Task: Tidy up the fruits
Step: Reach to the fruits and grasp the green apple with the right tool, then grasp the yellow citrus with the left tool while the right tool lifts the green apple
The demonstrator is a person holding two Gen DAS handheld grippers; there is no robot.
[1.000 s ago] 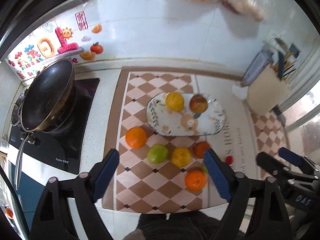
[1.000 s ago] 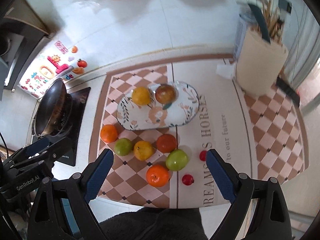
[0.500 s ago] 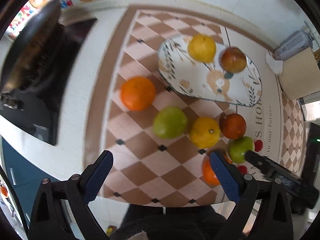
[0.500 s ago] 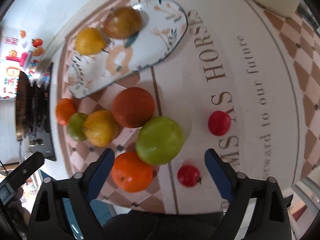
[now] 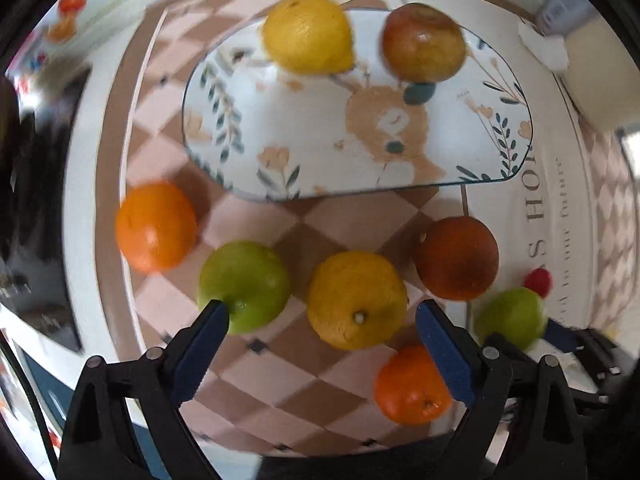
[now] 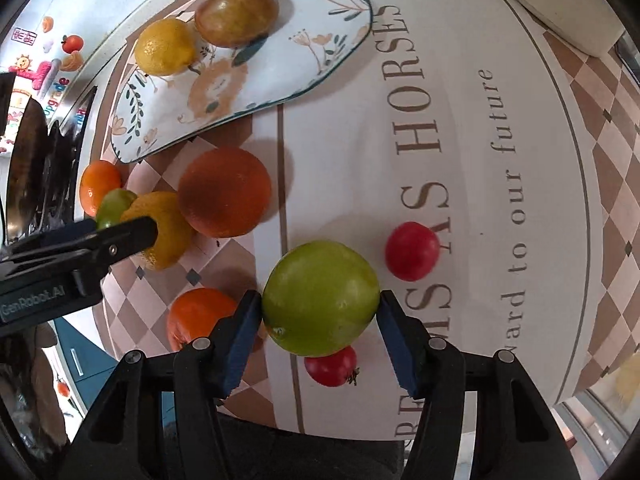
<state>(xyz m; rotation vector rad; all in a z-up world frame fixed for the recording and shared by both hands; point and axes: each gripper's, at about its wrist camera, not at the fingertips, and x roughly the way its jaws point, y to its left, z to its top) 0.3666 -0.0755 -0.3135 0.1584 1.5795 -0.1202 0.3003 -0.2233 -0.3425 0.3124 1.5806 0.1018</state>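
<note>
left tongs (image 5: 322, 316) wide | over yellow citrus (image 5: 356, 300) | plate (image 5: 460, 148) beyond
</note>
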